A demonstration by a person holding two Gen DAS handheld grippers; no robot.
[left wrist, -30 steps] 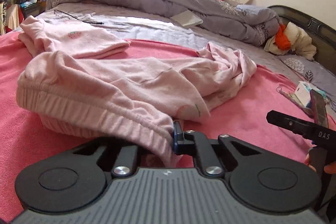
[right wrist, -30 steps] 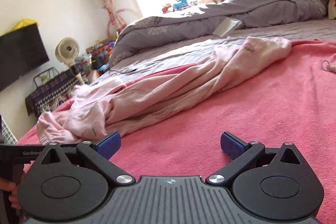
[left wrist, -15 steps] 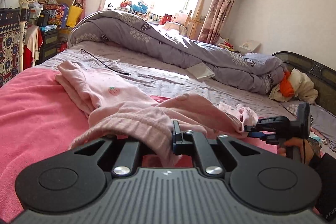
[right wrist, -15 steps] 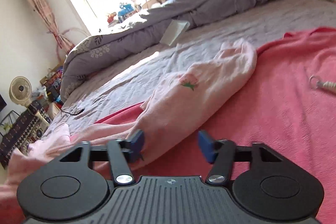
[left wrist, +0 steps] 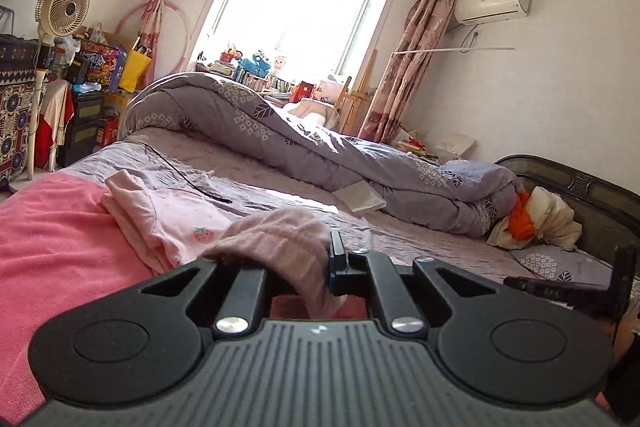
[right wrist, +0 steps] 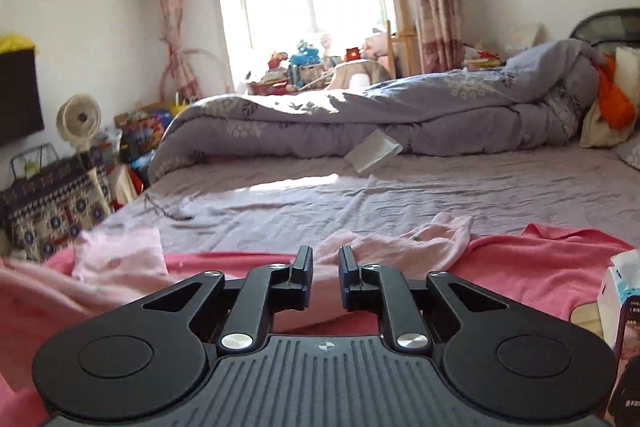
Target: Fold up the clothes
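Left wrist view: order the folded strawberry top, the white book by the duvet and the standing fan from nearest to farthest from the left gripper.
1. Folded strawberry top: just beyond the left gripper, left, on the pink blanket.
2. White book: mid-bed, against the grey duvet.
3. Standing fan: far left, off the bed by the wall.

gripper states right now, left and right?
Left gripper: shut on the pink garment.
Right gripper: fingers have just been opening slightly; narrow gap, pink cloth behind it, grip cannot be told.
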